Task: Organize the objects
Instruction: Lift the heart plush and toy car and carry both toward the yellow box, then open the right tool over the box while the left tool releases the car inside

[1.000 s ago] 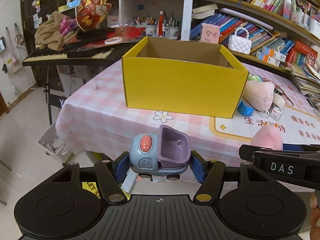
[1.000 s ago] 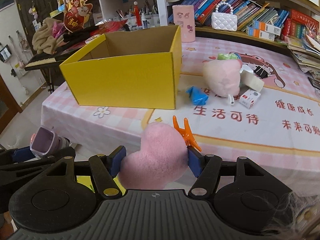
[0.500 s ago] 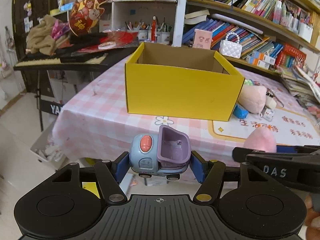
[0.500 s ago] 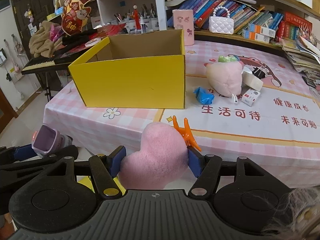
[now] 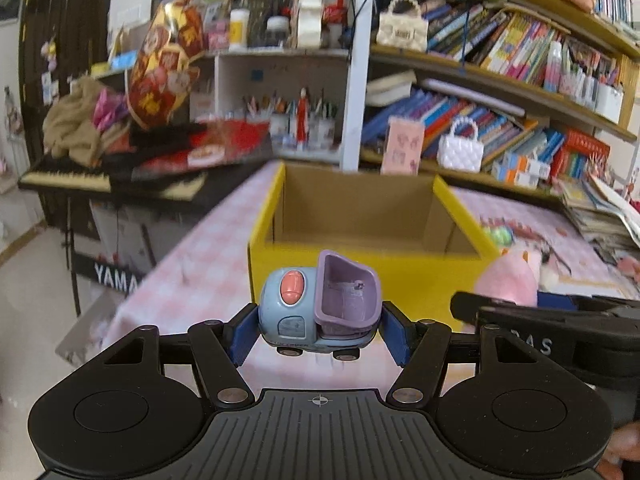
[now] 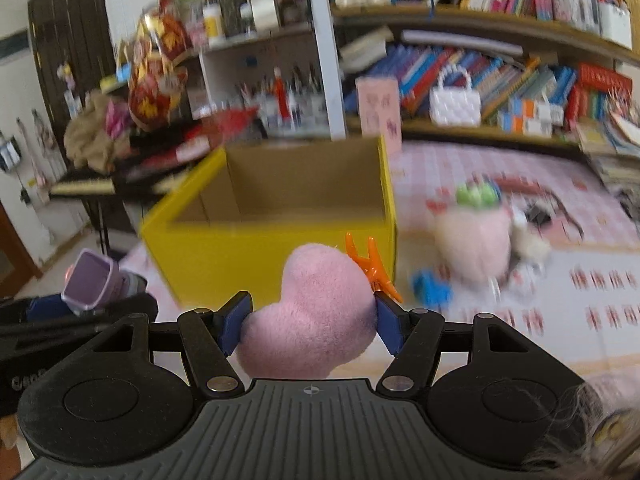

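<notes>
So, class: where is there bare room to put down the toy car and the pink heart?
The yellow box looks empty inside, as far as its walls show. The tablecloth left of it is bare too. Right of the box it is crowded: a pink plush, a blue wrapper and small items.

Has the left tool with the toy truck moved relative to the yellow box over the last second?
Yes. The left tool, shut on the toy truck, has risen and closed in on the yellow box: the box's inside walls now show from above.

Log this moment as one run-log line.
left gripper: shut on toy truck | right gripper: shut on pink plush heart | yellow box: open, ahead
</notes>
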`<act>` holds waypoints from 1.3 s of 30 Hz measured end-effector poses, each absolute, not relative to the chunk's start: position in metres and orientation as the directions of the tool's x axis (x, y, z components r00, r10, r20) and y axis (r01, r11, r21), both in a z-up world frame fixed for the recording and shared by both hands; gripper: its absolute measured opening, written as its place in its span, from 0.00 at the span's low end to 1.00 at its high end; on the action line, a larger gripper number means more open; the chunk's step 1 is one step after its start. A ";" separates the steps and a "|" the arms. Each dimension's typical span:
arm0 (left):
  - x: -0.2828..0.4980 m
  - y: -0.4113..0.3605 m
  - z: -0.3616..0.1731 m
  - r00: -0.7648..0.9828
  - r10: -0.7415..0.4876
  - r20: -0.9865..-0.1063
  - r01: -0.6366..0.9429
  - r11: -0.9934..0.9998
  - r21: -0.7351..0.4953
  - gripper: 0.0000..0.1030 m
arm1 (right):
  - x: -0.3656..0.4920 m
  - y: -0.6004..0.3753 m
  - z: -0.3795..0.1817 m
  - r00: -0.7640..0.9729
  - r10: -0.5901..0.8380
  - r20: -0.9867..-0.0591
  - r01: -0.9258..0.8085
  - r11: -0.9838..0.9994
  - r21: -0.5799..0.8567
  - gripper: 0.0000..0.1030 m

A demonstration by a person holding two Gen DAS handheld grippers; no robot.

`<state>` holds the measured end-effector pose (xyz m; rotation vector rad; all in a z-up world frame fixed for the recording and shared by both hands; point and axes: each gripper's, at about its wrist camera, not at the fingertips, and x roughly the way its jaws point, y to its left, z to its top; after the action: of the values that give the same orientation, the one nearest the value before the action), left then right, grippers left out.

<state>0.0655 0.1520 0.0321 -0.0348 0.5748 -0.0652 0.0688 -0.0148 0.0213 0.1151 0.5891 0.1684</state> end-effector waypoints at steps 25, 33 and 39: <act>0.237 0.123 -0.001 0.762 0.010 -0.648 -0.026 1.000 -0.015 0.63 | 0.246 0.001 -0.015 0.737 0.263 -0.623 -0.380 0.923 -0.060 0.13; 0.241 0.120 0.000 0.749 0.060 -0.660 -0.082 0.997 -0.002 0.64 | 0.262 -0.013 -0.015 0.663 0.370 -0.651 -0.461 0.887 0.035 0.13; 0.240 0.110 0.008 0.771 0.088 -0.631 -0.085 0.996 0.034 0.79 | 0.267 -0.016 -0.014 0.672 0.372 -0.641 -0.487 0.873 -0.005 0.19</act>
<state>0.2399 0.1103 0.0084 0.0036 0.6839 0.0940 0.2670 -0.0159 -0.0137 -0.1812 0.6789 0.4865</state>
